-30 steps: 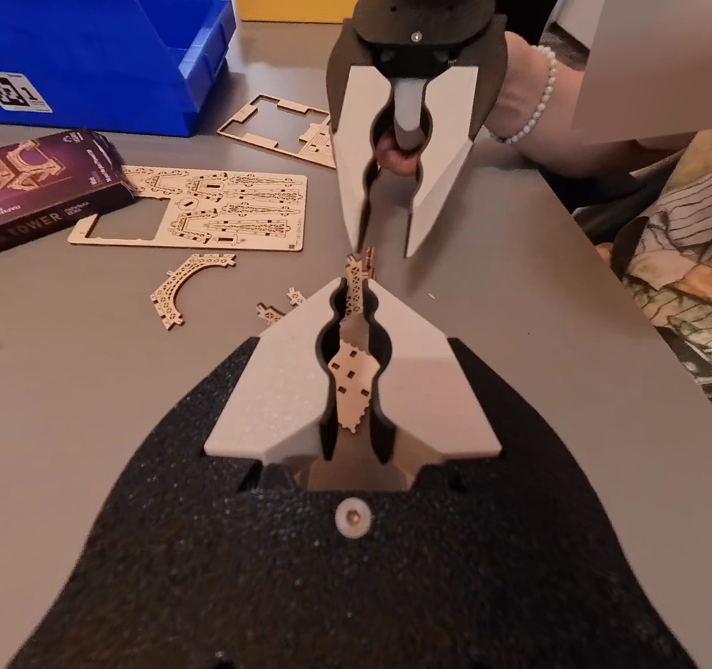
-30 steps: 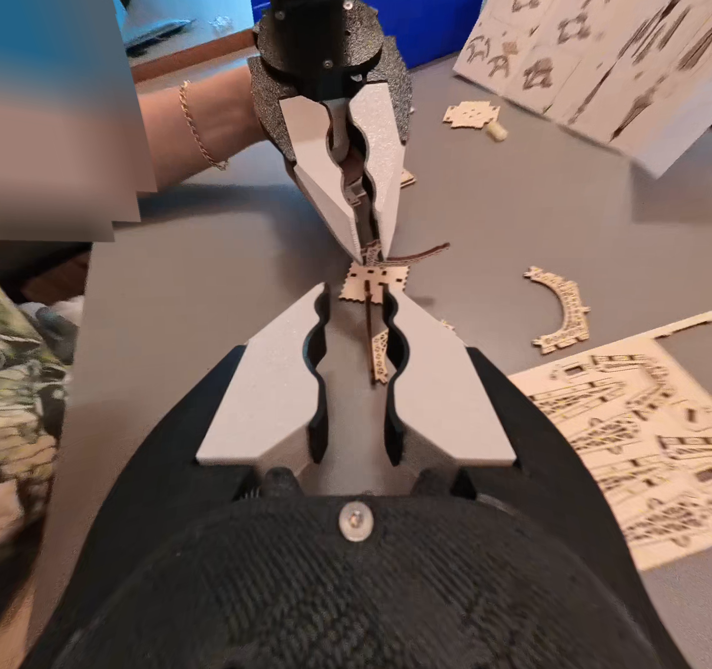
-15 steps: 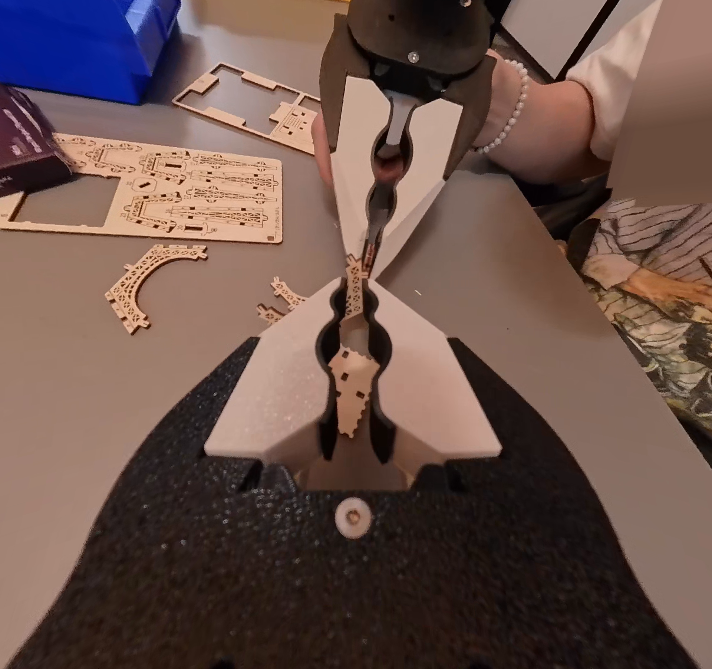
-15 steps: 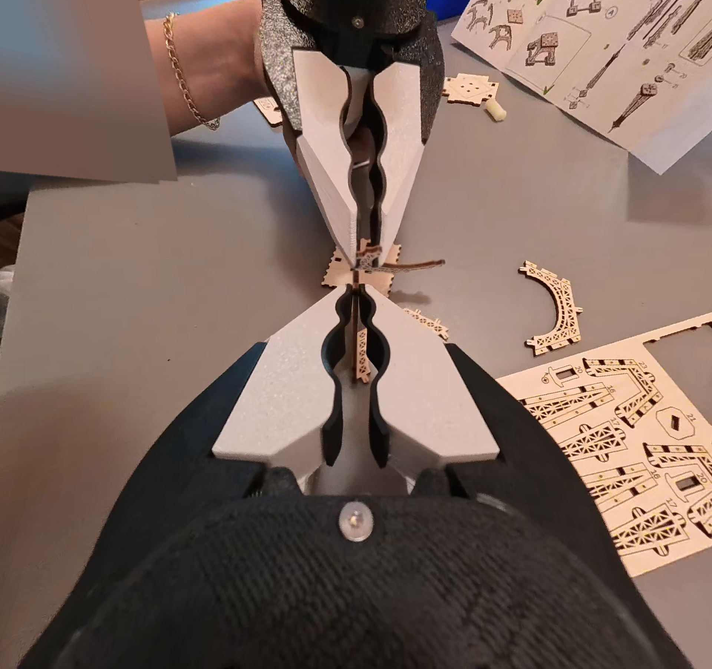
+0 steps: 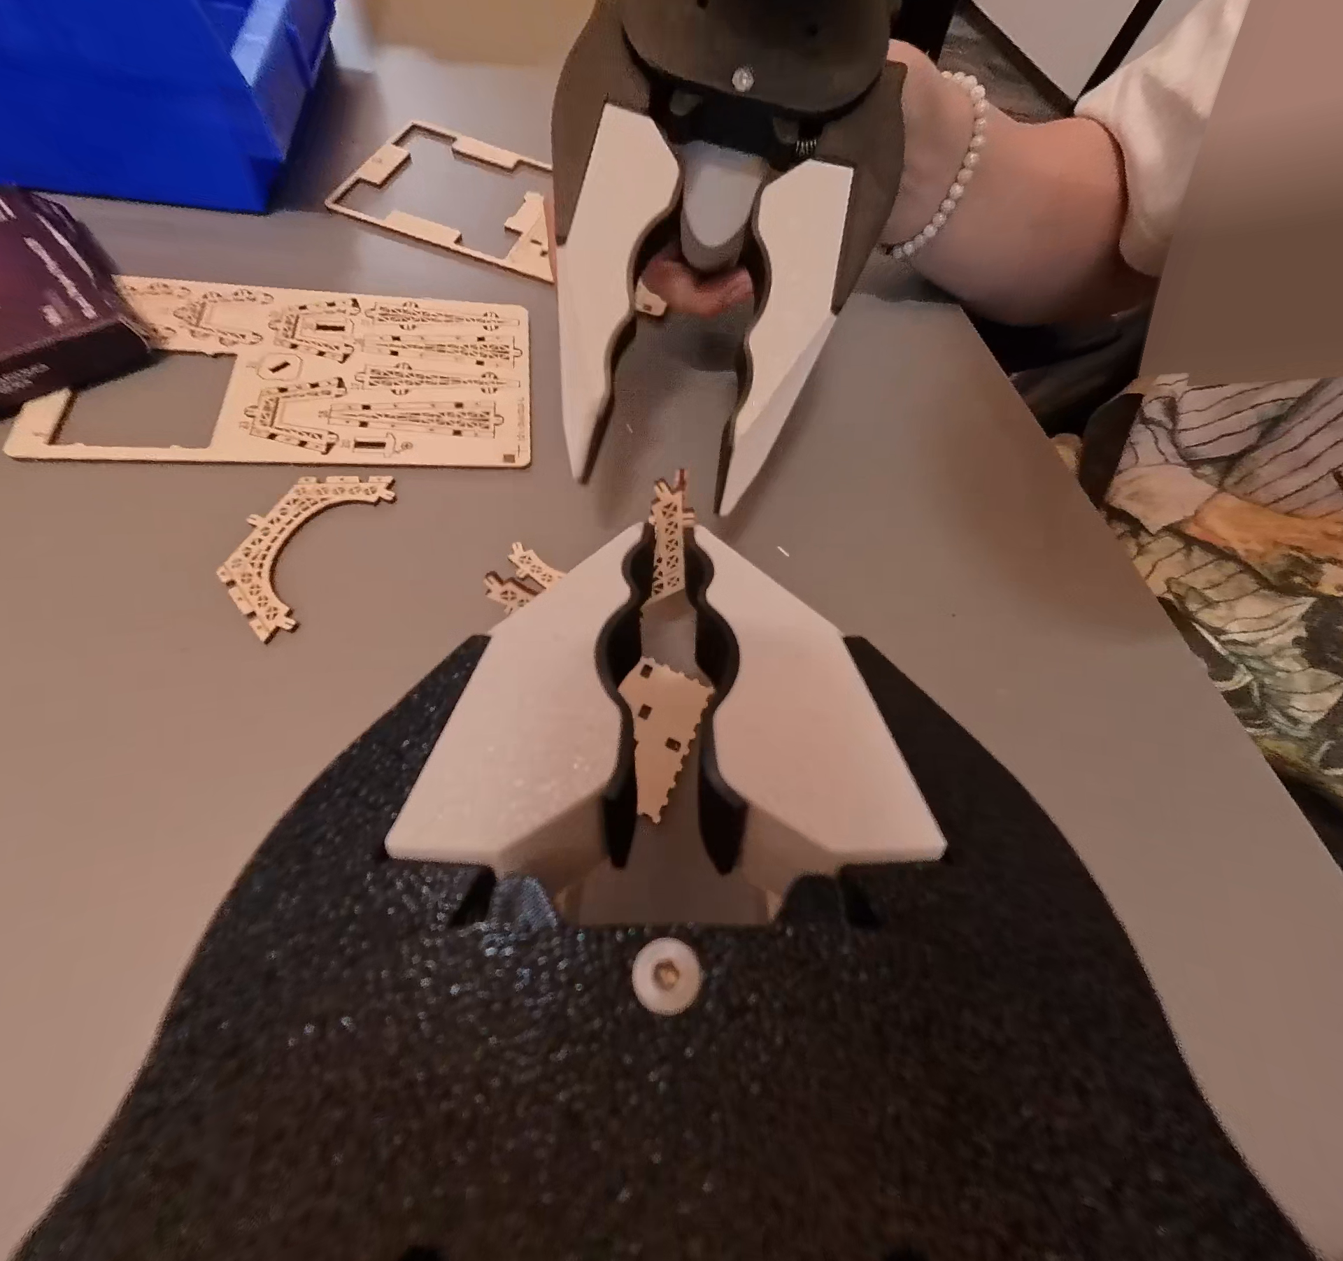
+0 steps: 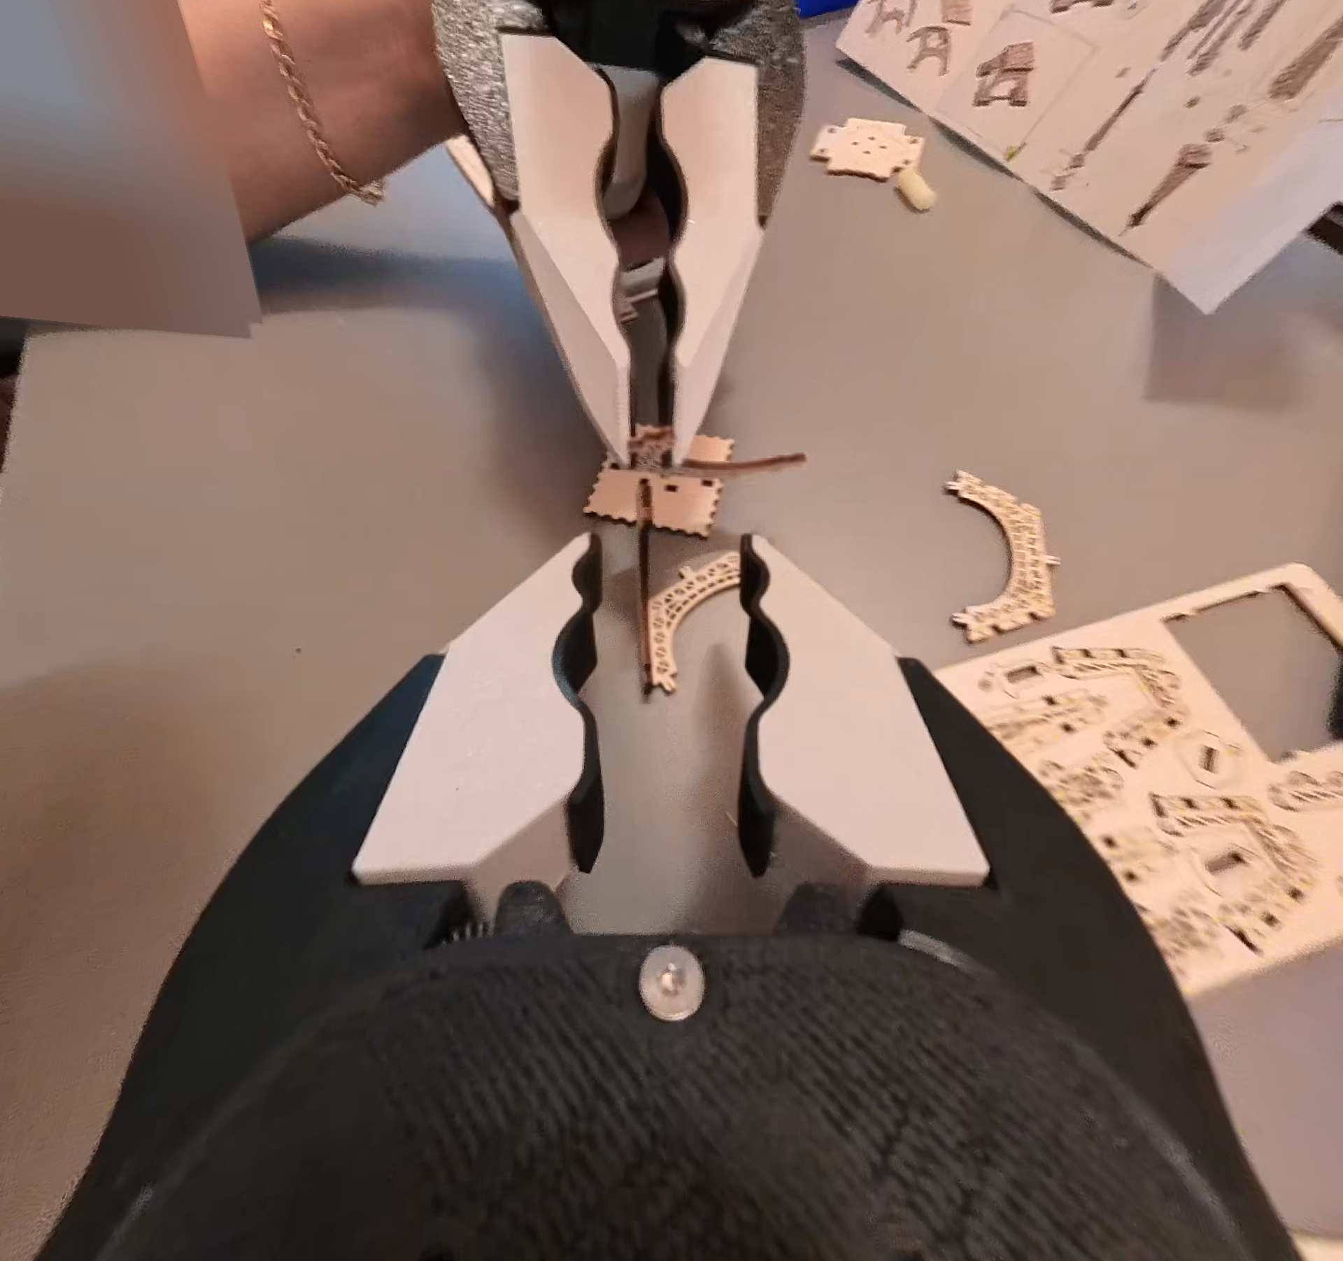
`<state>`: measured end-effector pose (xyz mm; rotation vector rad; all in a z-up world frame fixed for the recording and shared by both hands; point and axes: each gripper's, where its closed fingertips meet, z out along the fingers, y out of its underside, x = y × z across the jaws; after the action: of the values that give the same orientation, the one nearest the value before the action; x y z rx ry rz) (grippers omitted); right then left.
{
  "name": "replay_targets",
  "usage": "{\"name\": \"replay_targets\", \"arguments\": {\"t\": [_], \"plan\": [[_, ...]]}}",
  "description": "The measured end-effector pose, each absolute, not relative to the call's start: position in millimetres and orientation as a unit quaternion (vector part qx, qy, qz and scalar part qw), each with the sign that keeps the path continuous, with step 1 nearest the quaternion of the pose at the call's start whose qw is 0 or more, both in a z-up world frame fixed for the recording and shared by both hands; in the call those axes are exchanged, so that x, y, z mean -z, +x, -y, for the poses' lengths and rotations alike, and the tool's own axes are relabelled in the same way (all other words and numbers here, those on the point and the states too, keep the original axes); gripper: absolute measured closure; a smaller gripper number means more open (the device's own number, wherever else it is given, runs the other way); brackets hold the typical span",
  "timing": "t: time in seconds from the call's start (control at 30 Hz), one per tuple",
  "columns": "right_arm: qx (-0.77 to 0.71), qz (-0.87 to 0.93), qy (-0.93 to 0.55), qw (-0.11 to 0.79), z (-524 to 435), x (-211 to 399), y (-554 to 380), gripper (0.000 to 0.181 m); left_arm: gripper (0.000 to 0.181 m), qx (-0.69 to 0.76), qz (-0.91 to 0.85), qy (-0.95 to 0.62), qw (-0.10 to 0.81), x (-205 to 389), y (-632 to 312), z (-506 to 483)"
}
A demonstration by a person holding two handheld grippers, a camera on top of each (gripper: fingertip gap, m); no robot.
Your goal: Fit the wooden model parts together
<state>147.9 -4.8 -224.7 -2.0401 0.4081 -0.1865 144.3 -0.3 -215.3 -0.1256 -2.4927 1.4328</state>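
My left gripper (image 5: 665,536) is shut on a small wooden assembly (image 5: 667,714): a square toothed plate with lattice arch pieces slotted into it. A lattice tip (image 5: 670,521) sticks out past the fingertips. In the right wrist view the left gripper (image 6: 650,448) comes in from the top, holding the square plate (image 6: 687,499). One thin arch (image 6: 643,608) stands edge-on from the plate and another arch (image 6: 690,605) curves beside it. My right gripper (image 6: 668,543) is open, with its fingers on either side of these arches and not touching them. It also shows opposite in the left wrist view (image 5: 650,492).
On the grey table are a sheet of uncut parts (image 5: 291,369), an emptied frame (image 5: 443,194), a loose arch (image 5: 291,550), a dark box (image 5: 51,303) and a blue bin (image 5: 145,49). An instruction sheet (image 6: 1090,63), another plate with a peg (image 6: 868,147) and a loose arch (image 6: 1028,543) lie right.
My right gripper was shut on the thin arch half a second ago. It has opened and drawn back a little. The left gripper still holds the assembly.
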Motion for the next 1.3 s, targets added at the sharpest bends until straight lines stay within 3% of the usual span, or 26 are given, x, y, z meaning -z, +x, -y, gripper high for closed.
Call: {"name": "replay_targets", "arguments": {"t": [0.03, 0.17, 0.37, 0.77, 1.1, 1.3], "plan": [[0.090, -0.172, -0.841, 0.505, 8, 219, 150, 0.143, 0.177, -0.497, 0.858, -0.045, 0.122, 212, 145, 1], [0.096, -0.197, -0.793, 0.568, 4, 181, 154, 0.164, 0.177, -0.486, 0.868, -0.064, 0.075, 208, 147, 3], [0.034, -0.270, -0.766, 0.582, 0, 178, 154, 0.173, 0.177, -0.467, 0.880, -0.093, 0.007, 207, 149, 7], [-0.004, -0.331, -0.749, 0.573, 3, 188, 161, 0.173, 0.177, -0.456, 0.883, -0.089, -0.066, 206, 164, 10], [-0.005, -0.319, -0.743, 0.589, -2, 188, 162, 0.180, 0.177, -0.463, 0.878, -0.098, -0.075, 202, 164, 11], [-0.034, -0.301, -0.736, 0.605, -1, 185, 157, 0.181, 0.177, -0.498, 0.861, -0.099, -0.018, 194, 154, 6]]}}
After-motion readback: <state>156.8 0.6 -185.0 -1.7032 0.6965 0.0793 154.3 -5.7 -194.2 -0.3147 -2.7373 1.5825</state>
